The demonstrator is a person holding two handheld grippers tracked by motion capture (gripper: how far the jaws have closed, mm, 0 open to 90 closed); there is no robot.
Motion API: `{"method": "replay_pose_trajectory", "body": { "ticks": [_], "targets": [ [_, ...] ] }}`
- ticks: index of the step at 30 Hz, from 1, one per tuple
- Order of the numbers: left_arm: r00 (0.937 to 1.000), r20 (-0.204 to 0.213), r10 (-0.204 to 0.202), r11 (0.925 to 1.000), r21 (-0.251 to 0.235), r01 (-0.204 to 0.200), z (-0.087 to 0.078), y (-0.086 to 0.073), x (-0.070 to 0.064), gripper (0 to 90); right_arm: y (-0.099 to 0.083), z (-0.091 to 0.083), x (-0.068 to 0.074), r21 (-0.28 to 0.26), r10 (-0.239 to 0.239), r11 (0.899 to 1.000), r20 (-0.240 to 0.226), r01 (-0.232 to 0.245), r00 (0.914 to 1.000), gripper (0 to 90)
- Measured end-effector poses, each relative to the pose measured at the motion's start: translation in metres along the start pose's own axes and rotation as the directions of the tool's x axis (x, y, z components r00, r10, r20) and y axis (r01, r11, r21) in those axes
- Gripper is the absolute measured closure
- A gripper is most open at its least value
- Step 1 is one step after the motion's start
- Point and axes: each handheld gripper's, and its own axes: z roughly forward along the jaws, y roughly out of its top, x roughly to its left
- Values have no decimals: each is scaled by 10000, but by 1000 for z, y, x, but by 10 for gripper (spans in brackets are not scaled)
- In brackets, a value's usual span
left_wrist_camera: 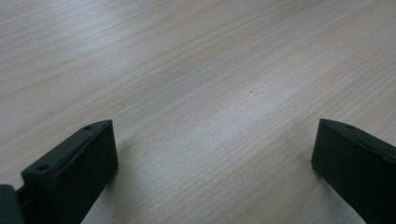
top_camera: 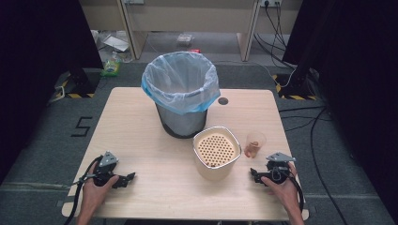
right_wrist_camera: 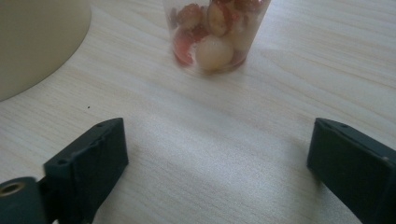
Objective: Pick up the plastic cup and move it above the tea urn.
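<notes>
A grey bin (top_camera: 182,93) lined with a pale blue bag stands at the table's middle back. In front of it sits a cream square container (top_camera: 216,152) with a perforated top; its rounded wall (right_wrist_camera: 37,42) fills the right gripper view's upper left. To its right stands a clear plastic cup (top_camera: 254,144) with reddish and pale food scraps (right_wrist_camera: 212,32). My right gripper (top_camera: 255,174) rests open on the table just in front of the cup, jaws wide with nothing between them (right_wrist_camera: 217,154). My left gripper (top_camera: 129,179) lies open at the front left over bare wood (left_wrist_camera: 215,149).
The light wooden table (top_camera: 141,136) has a dark round hole (top_camera: 223,101) at the back right. Cables (top_camera: 309,126) run over the grey floor at the right. Beyond the table stand a wooden desk (top_camera: 187,18), some litter and black curtains.
</notes>
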Motion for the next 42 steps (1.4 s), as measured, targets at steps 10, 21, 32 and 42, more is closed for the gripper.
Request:
{"method": "replay_pose_trajectory", "body": {
  "ticks": [10, 21, 32, 42],
  "targets": [
    [10000, 0, 2, 10000, -1, -2, 0, 0, 0, 0, -1, -9, -4, -307, 193, 9993, 28, -192, 9998, 179],
    [10000, 0, 2, 10000, -3, -2, 0, 0, 0, 0, 12, -37, -5, -1035, 447, 9937, 199, -424, 9988, 273],
    [10000, -2, 0, 10000, -5, 0, 0, 0, 0, 0, 41, -67, -16, -1762, 639, 9827, 293, -577, 9975, 391],
    [10000, -1, -2, 10000, -3, 2, 0, 0, 0, 0, 70, -66, -23, -1841, 551, 9817, 312, -484, 9980, 446]
  ]
}}
